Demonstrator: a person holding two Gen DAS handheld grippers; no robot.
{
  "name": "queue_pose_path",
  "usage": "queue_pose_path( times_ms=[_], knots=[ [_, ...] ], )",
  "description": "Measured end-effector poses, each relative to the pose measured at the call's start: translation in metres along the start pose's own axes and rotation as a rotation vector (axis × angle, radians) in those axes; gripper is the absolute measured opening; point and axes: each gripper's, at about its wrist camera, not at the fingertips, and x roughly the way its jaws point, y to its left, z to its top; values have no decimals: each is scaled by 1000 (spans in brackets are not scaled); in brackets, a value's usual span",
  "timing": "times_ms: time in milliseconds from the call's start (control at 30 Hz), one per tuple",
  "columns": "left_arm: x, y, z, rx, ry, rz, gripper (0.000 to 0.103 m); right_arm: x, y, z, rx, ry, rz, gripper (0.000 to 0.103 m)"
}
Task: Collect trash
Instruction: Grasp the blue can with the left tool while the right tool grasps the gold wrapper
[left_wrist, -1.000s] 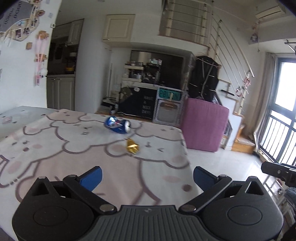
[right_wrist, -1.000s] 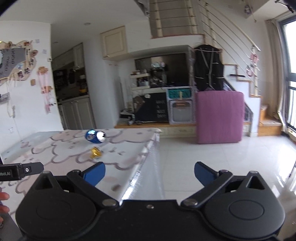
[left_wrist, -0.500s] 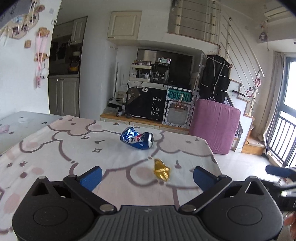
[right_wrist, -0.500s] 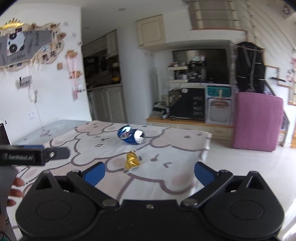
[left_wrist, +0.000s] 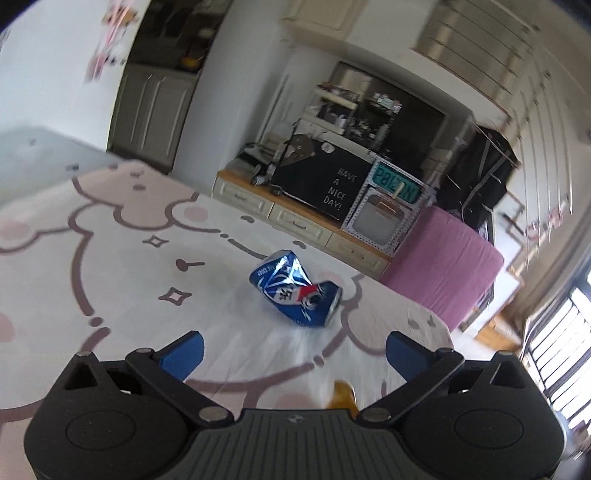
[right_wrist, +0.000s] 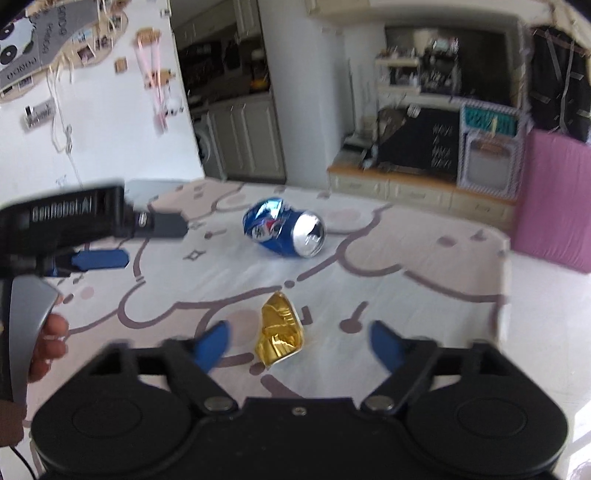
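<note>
We're over the table (right_wrist: 424, 258) now, and there are two bits of trash on the cloth: a crushed blue can (right_wrist: 284, 230) lying on its side toward the far edge, and a crumpled gold wrapper (right_wrist: 280, 334) nearer us. Our right gripper (right_wrist: 299, 341) has the wrapper sitting between its blue fingers (right_wrist: 212, 345), jaws closing but the pads not yet on it, so nothing is held. Our left gripper (left_wrist: 293, 349) stands wide and empty, lined up on the can (left_wrist: 297, 291) ahead, with the wrapper (left_wrist: 341, 395) just peeking under its body. In our judgement the wrapper pick is the step in hand. To do it well we want the tips low, close to the cloth, so the foil doesn't skate out ahead, and the wrapper centred; right now it sits a touch toward the left finger. Squeeze gently, it will crumple. The can could roll if nudged, so the left should come in across its dented middle.
</note>
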Motion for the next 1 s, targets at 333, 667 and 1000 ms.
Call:
queue_pose_path(
  times_ms=[333,667,1000],
  knots=[
    [58,30,5,-215,52,-32,103,75,-7,3,-6,111,63,51],
    [101,34,10,-382,80,-109,103,70,17,-17,-260,56,102,41],
    [147,33,19,-524,66,-85,103,52,4,-24,-138,61,166,34]
  ],
)
